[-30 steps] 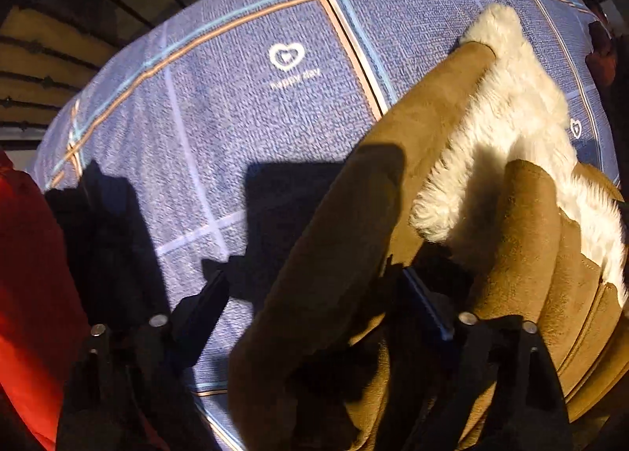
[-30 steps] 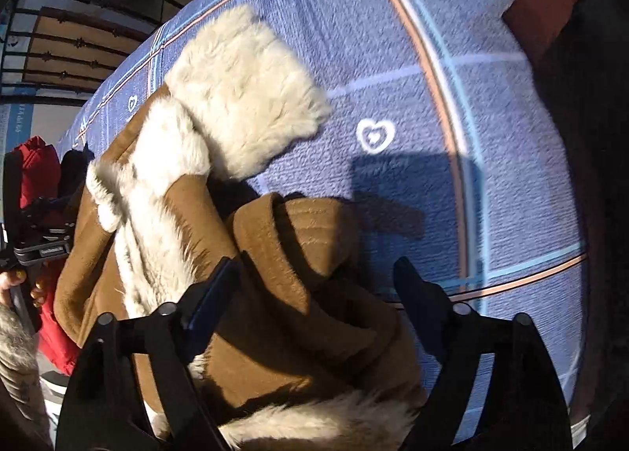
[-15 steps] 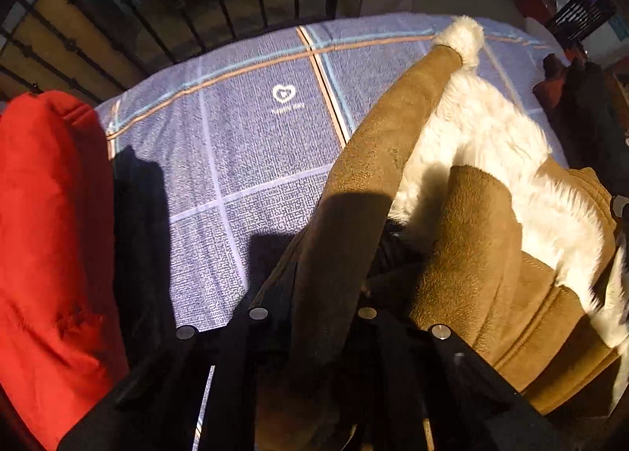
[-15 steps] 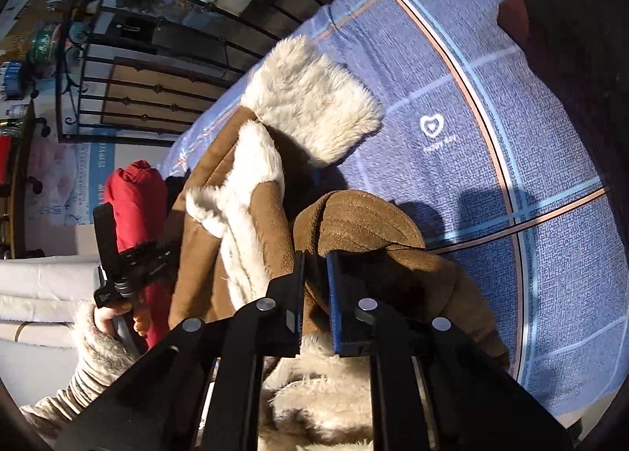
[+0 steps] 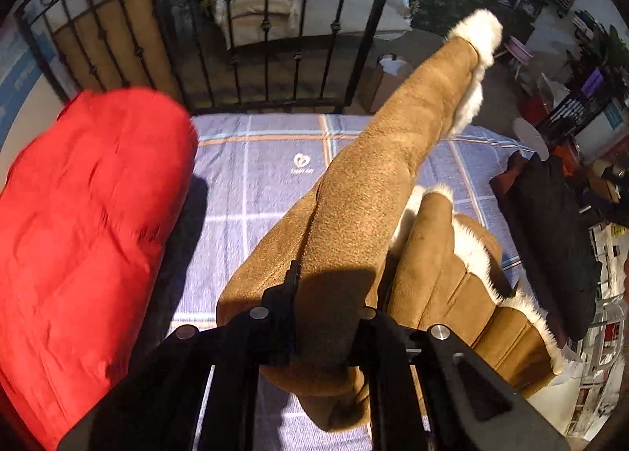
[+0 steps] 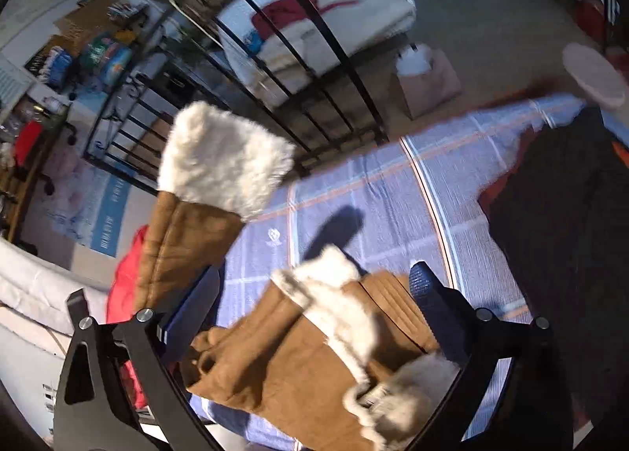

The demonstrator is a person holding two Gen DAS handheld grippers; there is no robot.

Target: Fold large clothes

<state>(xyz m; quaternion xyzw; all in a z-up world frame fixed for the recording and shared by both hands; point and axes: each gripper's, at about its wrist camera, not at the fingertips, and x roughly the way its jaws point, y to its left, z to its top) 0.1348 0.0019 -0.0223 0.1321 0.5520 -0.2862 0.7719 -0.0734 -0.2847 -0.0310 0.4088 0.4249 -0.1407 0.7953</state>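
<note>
Left tool (image 5: 322, 305) is clamped on the tan suede sleeve (image 5: 377, 191) of the coat (image 6: 306, 364) (white fleece cuff (image 6: 224, 160) at its end), lifted over the bed (image 5: 251, 191). Right tool (image 6: 314, 294), fingers just sprung apart and gripping nothing, hovers above the coat's crumpled body near the bed's front edge, beside a red puffy jacket (image 5: 86, 239).

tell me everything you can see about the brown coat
The brown coat looks like tan suede with creamy white fleece trim along its edges. Most of it lies bunched on the blue checked bedsheet. One sleeve is lifted clear of the bed, ending in a thick fleece cuff; the left gripper is shut on that sleeve. The right gripper hangs above the bunched part, its fingers wide open and holding nothing, having just opened.
</note>
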